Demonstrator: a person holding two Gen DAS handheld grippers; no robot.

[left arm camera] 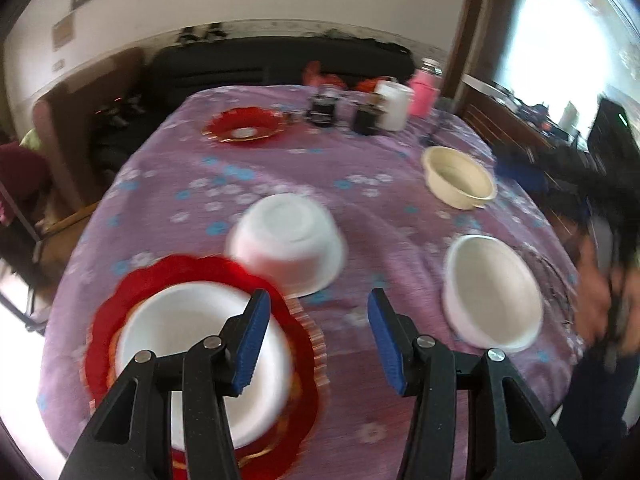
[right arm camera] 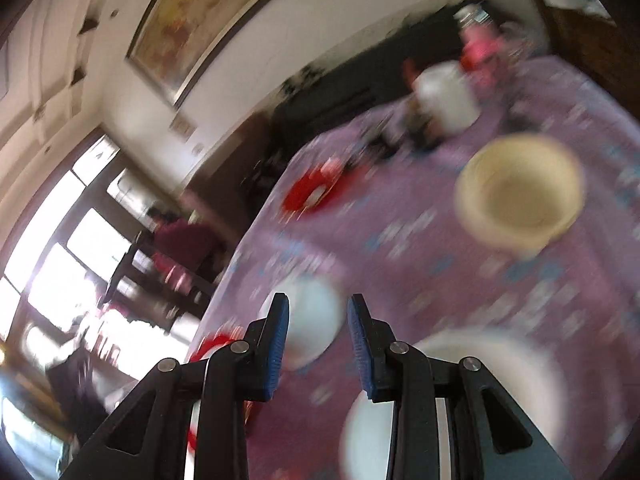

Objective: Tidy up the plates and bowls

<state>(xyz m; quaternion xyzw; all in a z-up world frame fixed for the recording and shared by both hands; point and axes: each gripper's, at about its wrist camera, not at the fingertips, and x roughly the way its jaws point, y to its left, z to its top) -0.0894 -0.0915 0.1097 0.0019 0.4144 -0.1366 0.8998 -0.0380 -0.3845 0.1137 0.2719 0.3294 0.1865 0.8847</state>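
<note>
On the purple flowered tablecloth (left arm camera: pixel 280 168), a red scalloped plate (left arm camera: pixel 108 312) holds a white bowl (left arm camera: pixel 188 328) at the near left. An upturned white bowl (left arm camera: pixel 290 242) lies just behind it. An upright white bowl (left arm camera: pixel 492 292) stands at the right, a cream bowl (left arm camera: pixel 458 176) beyond it, and a second red plate (left arm camera: pixel 244 124) at the far side. My left gripper (left arm camera: pixel 318 340) is open and empty, above the near plate's right edge. My right gripper (right arm camera: pixel 318 350) is open and empty, tilted, above the white bowl (right arm camera: pixel 480 360); the cream bowl (right arm camera: pixel 520 196) lies ahead, blurred.
Dark jars (left arm camera: pixel 324 110), a white container (left arm camera: pixel 394 106) and a pink bottle (left arm camera: pixel 426 92) stand at the table's far edge. A black sofa (left arm camera: pixel 280 60) is behind the table. A wooden bench and clutter lie to the right. A person's hand (left arm camera: pixel 604 288) shows at the right edge.
</note>
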